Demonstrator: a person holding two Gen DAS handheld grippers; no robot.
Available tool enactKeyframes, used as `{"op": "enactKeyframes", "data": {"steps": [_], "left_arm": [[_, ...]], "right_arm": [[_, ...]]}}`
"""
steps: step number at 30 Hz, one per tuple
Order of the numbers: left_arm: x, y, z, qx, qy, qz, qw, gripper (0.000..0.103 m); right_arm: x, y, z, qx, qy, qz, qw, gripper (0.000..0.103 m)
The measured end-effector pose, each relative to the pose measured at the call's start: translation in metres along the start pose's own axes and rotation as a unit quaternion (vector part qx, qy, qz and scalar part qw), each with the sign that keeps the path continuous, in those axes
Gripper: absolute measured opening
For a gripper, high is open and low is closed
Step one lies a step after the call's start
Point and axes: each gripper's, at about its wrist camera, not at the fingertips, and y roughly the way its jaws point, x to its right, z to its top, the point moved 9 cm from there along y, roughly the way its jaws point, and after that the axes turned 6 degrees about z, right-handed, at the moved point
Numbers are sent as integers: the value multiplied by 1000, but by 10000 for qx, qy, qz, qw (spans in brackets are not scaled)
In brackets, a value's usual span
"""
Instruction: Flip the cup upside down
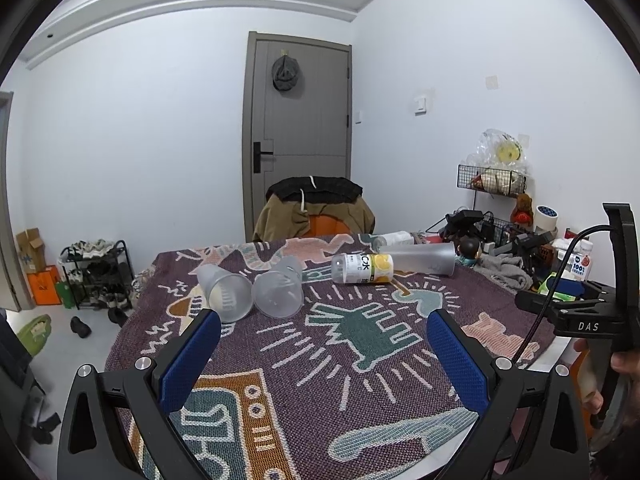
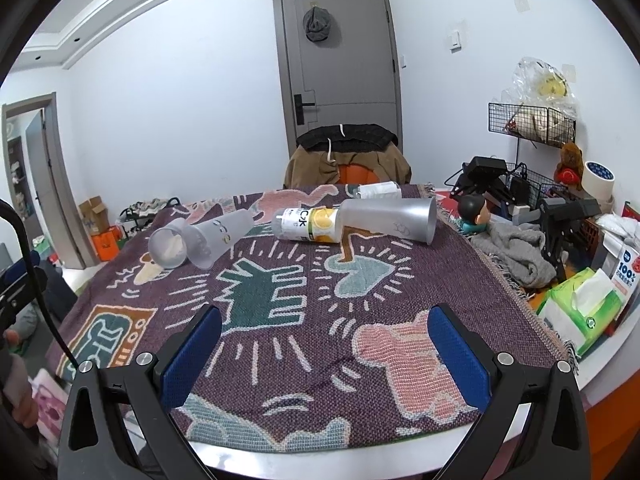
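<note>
Three frosted plastic cups lie on their sides on the patterned tablecloth (image 1: 360,360). Two short cups (image 1: 226,292) (image 1: 279,290) lie side by side at the left, mouths toward me; they also show in the right wrist view (image 2: 168,249) (image 2: 220,236). A tall cup (image 1: 420,258) (image 2: 394,218) lies at the back. A bottle with a lemon label (image 1: 362,268) (image 2: 308,224) lies in front of it. My left gripper (image 1: 324,344) is open and empty, above the cloth near the short cups. My right gripper (image 2: 324,340) is open and empty over the front of the table.
A chair draped with clothes (image 1: 316,210) stands behind the table. Clutter fills the right side: a grey cloth (image 2: 516,256), a tissue pack (image 2: 580,308), wire racks (image 2: 532,120), black devices. The table's front edge (image 2: 320,464) is close to me. The right gripper's body (image 1: 592,312) shows in the left wrist view.
</note>
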Motion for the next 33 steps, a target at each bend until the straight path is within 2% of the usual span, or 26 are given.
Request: {"op": "enactKeyframes", "data": {"steps": [16, 24, 33], "left_arm": [[0, 1, -4, 8, -13, -2, 10000, 103], [-9, 12, -9, -97, -121, 24, 9999, 103], [-40, 26, -14, -186, -481, 287, 9983, 103]], "right_arm": [[-3, 1, 0, 21, -141, -21, 9999, 103], [-3, 15, 19, 47, -664, -202, 9976, 103], [8, 55, 36, -394, -1230, -625, 9897, 103]]}}
